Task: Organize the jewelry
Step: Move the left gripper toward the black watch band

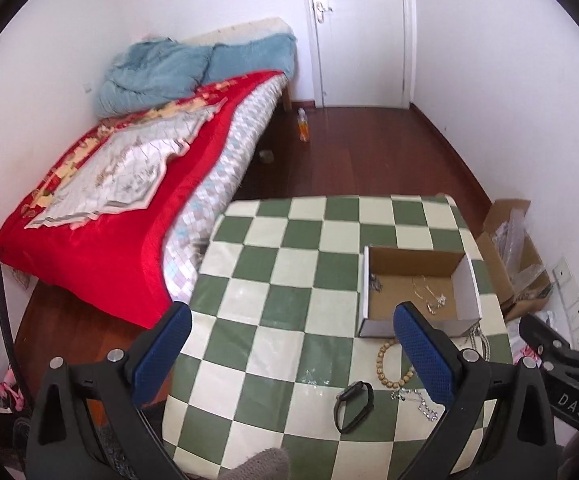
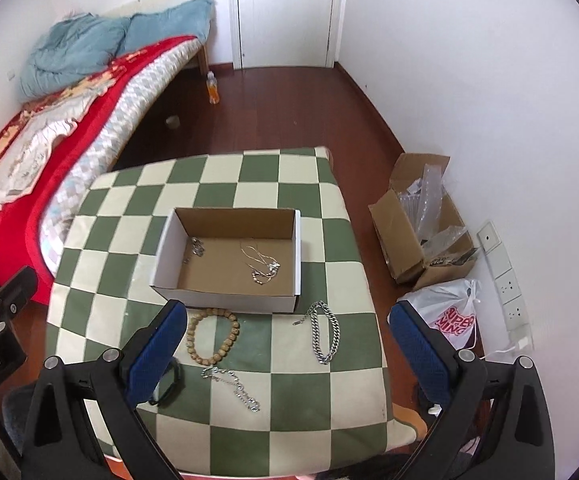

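Note:
An open cardboard box (image 2: 225, 294) (image 1: 465, 284) stands on the green-and-cream checkered table (image 2: 129, 216) (image 1: 273, 264). Inside lie a thin silver necklace (image 2: 263, 266) (image 1: 429, 294) and a small silver piece (image 2: 197, 248). In front of the box lie a wooden bead bracelet (image 2: 211, 336) (image 1: 393, 368), a thick silver chain (image 2: 325, 332), a thinner silver chain (image 2: 233, 388) (image 1: 417, 400) and a black watch band (image 1: 353, 404) (image 2: 167, 386). My left gripper (image 1: 293, 356) is open above the table's left part. My right gripper (image 2: 285, 352) is open above the loose jewelry.
A bed with a red cover (image 1: 101, 184) stands left of the table. A cardboard box with plastic wrap (image 2: 421, 216) and a white plastic bag (image 2: 449, 312) sit on the wood floor at the right wall. An orange bottle (image 2: 212, 88) stands near the door.

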`<action>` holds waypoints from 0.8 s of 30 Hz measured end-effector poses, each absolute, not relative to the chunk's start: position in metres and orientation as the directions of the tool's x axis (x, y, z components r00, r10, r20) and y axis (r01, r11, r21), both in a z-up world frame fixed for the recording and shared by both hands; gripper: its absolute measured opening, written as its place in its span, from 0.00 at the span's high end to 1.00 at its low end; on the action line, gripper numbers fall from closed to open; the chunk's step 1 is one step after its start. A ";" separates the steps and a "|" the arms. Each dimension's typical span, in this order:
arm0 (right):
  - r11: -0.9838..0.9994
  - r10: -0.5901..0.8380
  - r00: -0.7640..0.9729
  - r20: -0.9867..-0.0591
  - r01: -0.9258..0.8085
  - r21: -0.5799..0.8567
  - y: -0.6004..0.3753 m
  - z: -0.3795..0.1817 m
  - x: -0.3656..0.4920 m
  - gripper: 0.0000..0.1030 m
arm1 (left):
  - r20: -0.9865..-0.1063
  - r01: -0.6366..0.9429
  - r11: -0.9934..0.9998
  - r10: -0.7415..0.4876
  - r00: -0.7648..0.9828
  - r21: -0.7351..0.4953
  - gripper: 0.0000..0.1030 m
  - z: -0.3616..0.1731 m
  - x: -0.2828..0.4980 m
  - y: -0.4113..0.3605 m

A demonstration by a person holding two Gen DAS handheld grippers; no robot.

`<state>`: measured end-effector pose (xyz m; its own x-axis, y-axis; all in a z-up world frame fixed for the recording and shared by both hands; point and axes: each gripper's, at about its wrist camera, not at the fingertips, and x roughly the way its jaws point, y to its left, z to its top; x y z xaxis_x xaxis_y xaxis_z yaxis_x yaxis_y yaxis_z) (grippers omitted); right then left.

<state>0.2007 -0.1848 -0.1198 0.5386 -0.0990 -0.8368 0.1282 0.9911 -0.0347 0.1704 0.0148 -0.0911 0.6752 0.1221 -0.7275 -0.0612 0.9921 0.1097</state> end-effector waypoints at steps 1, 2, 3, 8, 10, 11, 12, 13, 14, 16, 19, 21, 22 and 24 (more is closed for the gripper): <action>0.991 -0.094 0.544 -0.834 0.129 -0.027 -0.184 -0.117 0.197 0.01 | -0.723 -0.071 0.991 0.133 0.678 0.116 0.00 -0.090 0.168 0.016; 0.991 -0.089 0.550 -0.830 0.129 -0.021 -0.184 -0.114 0.193 0.01 | -0.719 -0.079 0.990 0.140 0.681 0.117 0.00 -0.090 0.167 0.019; 0.991 -0.084 0.552 -0.829 0.130 -0.014 -0.183 -0.112 0.190 0.01 | -0.713 -0.091 0.989 0.146 0.686 0.115 0.00 -0.091 0.164 0.023; 0.991 -0.051 0.481 -0.875 0.132 0.015 -0.185 -0.137 0.178 0.01 | -0.756 -0.115 0.979 0.201 0.623 0.166 0.00 -0.126 0.161 0.033; 0.990 -0.035 0.409 -0.912 0.139 0.025 -0.188 -0.167 0.177 0.01 | -0.788 -0.117 0.973 0.230 0.572 0.200 0.00 -0.155 0.163 0.035; 0.989 -0.012 0.379 -0.925 0.143 0.045 -0.190 -0.180 0.177 0.02 | -0.806 -0.107 0.972 0.235 0.544 0.212 0.00 -0.169 0.164 0.035; 0.987 0.011 0.347 -0.938 0.148 0.066 -0.192 -0.196 0.177 0.08 | -0.823 -0.095 0.968 0.247 0.512 0.232 0.00 -0.186 0.166 0.034; 0.985 0.032 0.310 -0.950 0.151 0.082 -0.192 -0.212 0.178 0.20 | -0.837 -0.083 0.967 0.250 0.486 0.241 0.00 -0.200 0.167 0.034; 0.983 0.054 0.269 -0.962 0.155 0.098 -0.193 -0.231 0.179 0.27 | -0.853 -0.069 0.967 0.249 0.458 0.245 0.00 -0.213 0.169 0.033; 0.980 0.091 0.219 -0.972 0.156 0.127 -0.191 -0.261 0.181 0.37 | -0.886 -0.034 0.970 0.233 0.400 0.240 0.01 -0.239 0.173 0.029; 0.982 0.093 0.176 -0.980 0.147 0.119 -0.184 -0.296 0.183 0.38 | -0.928 0.033 0.981 0.172 0.330 0.193 0.02 -0.267 0.179 0.018; 0.982 0.085 0.161 -0.983 0.151 0.109 -0.183 -0.306 0.184 0.38 | -0.948 0.079 0.983 0.137 0.288 0.166 0.04 -0.285 0.185 0.008; 0.982 0.085 0.154 -0.984 0.153 0.109 -0.183 -0.311 0.184 0.38 | -0.953 0.097 0.982 0.132 0.273 0.164 0.05 -0.293 0.188 0.004; 0.981 0.090 0.148 -0.985 0.159 0.113 -0.185 -0.316 0.183 0.38 | -0.961 0.112 0.982 0.120 0.247 0.152 0.15 -0.304 0.194 -0.003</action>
